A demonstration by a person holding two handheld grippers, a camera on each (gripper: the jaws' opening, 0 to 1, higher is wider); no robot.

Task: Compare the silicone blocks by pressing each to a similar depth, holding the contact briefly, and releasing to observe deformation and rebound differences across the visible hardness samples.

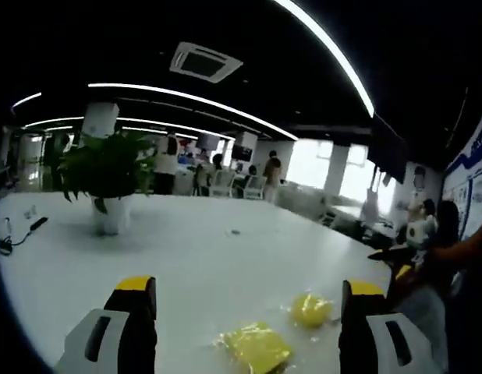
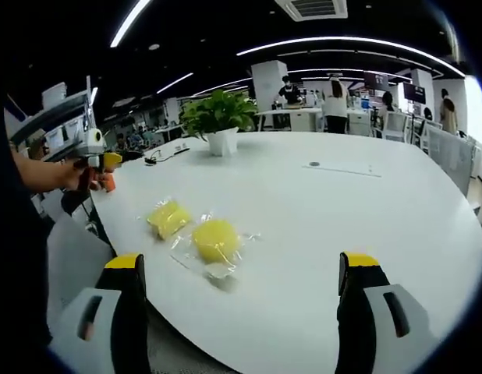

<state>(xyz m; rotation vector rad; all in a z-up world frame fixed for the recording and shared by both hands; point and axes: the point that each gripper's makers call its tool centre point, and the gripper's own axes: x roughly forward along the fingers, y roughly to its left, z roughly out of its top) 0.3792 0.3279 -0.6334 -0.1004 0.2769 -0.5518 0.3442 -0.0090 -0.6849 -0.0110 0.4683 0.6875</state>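
Observation:
Two yellow silicone samples in clear wrappers lie on the white table [image 2: 366,226]. The square block [image 1: 255,347] [image 2: 168,218] sits beside the round block [image 1: 311,309] [image 2: 215,239]. My left gripper [image 1: 249,308] hovers open above the table, with both blocks low between its yellow-tipped jaws and nothing held. My right gripper [image 2: 241,284] is open too, at the table's near edge, the round block just ahead of it toward the left jaw. In the right gripper view, the left gripper [image 2: 97,160] appears at the far left, held by a hand.
A potted green plant [image 1: 107,179] [image 2: 219,121] in a white pot stands farther along the table. A black cable [image 1: 15,238] lies near the plant. People stand and sit around desks in the office behind. A person's arm [image 1: 463,249] is at the right edge.

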